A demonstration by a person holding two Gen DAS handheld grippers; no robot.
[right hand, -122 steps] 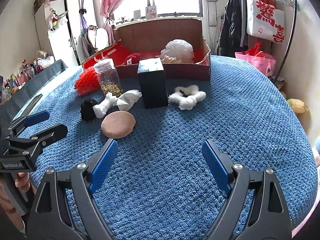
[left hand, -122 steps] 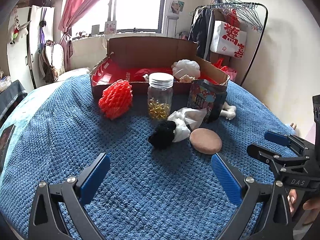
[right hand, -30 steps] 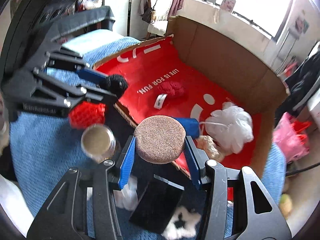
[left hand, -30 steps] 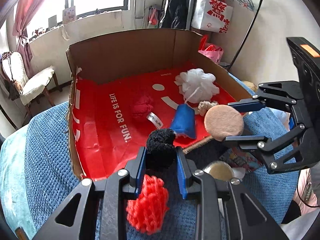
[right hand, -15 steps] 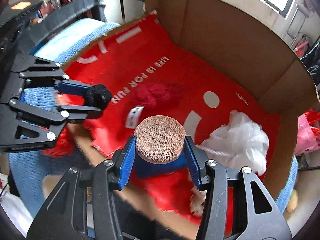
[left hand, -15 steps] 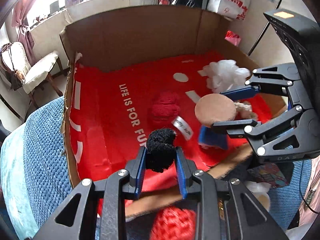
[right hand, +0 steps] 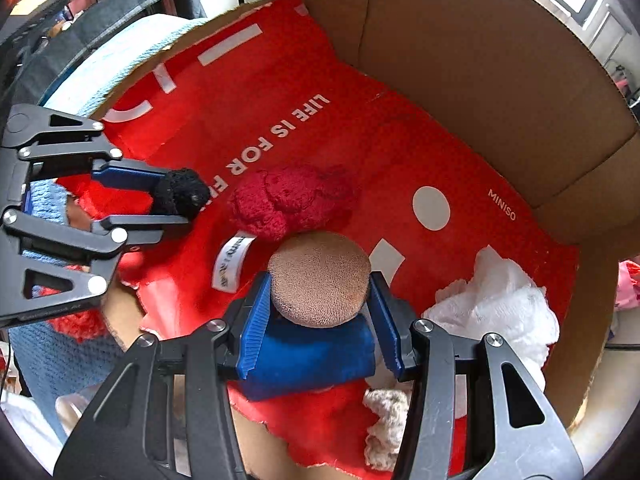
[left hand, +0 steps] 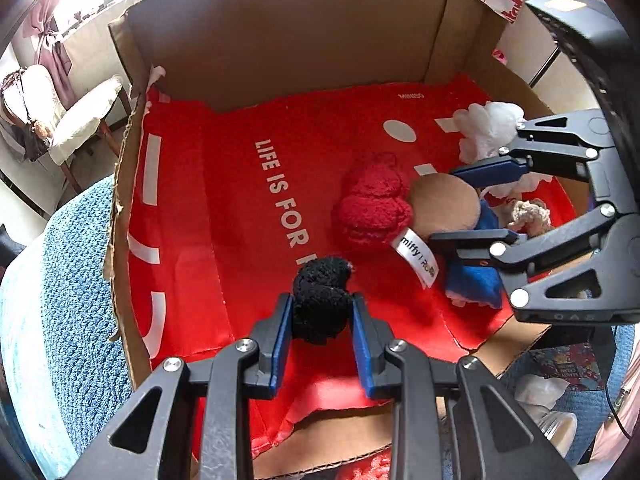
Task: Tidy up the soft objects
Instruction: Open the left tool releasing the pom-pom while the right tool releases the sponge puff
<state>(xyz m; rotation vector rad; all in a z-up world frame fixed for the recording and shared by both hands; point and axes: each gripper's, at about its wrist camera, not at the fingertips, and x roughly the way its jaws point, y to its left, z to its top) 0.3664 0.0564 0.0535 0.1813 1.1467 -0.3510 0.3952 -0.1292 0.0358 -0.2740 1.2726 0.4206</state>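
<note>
Claws grip black pompom (left hand: pixel 320 304) and tan puff (right hand: pixel 319 279); only the left view shows a chair (left hand: pixel 76 120).

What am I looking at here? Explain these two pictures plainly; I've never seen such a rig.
No robot: a person holds two-fingered tongs in each hand, each with a camera looking along its fingers. The left tongs pinch a black fuzzy ball; the right tongs pinch a round tan pad. Each view also catches the other tongs from the side. Both hang over a cardboard box with a red liner. In it lie a red knitted toy, a white mesh puff and a blue cushion.
</note>
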